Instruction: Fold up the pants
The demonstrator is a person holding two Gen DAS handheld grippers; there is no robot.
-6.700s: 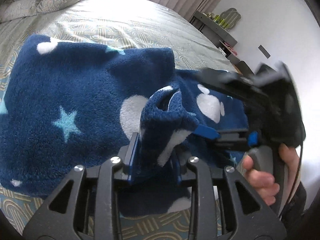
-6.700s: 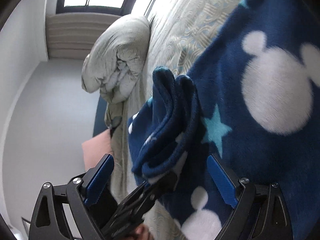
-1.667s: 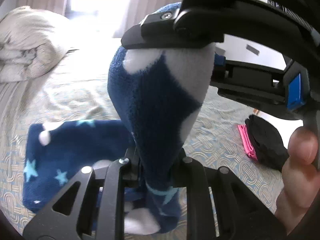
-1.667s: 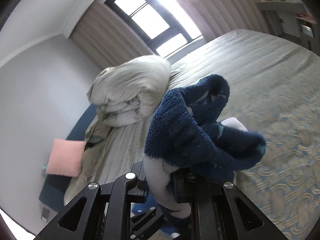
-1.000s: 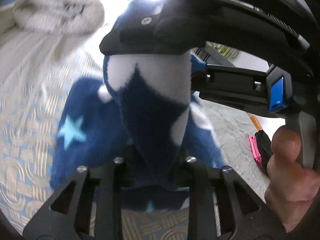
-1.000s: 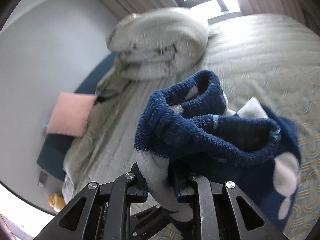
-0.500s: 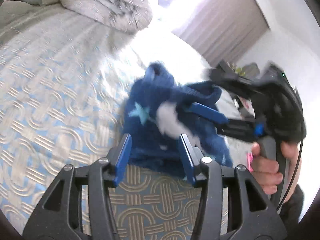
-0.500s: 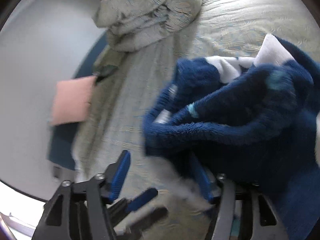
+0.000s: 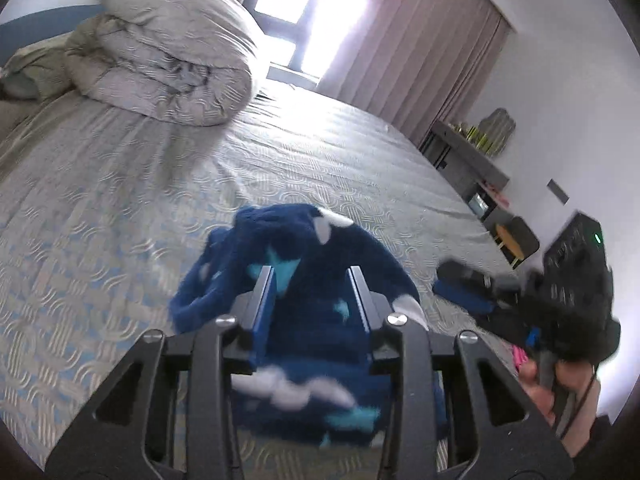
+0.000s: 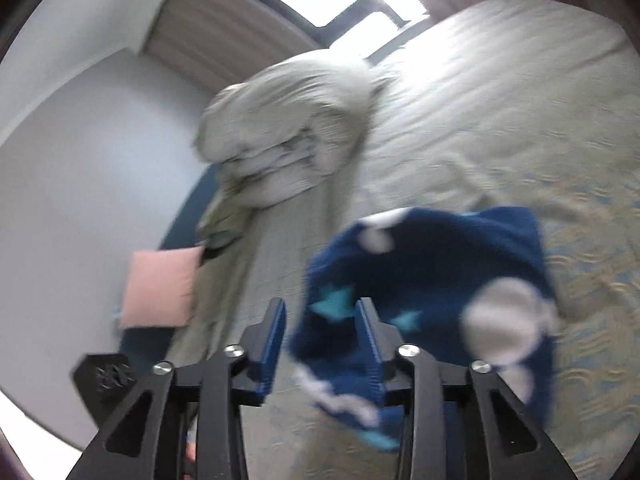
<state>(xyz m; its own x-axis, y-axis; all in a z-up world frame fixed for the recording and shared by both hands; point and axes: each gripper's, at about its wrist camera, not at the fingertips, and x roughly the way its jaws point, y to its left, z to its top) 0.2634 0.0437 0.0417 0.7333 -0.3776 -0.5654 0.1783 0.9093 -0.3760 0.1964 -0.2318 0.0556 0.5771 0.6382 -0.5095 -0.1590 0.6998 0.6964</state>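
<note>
The navy fleece pants with white and turquoise shapes lie in a folded heap on the patterned bedspread. My left gripper is open and empty just above the heap's near side. In the right wrist view the pants lie ahead and to the right. My right gripper is open and empty over the heap's left edge. In the left wrist view the right gripper, blurred, is held in a hand at the right of the pants.
A rolled grey duvet sits at the head of the bed. A pink cushion lies beside the bed by the wall. A grey shelf unit and a chair stand past the bed's far right side.
Both grippers held the pants up, lowered them onto the bed and let go. Both are now open and have drawn back from the heap.
</note>
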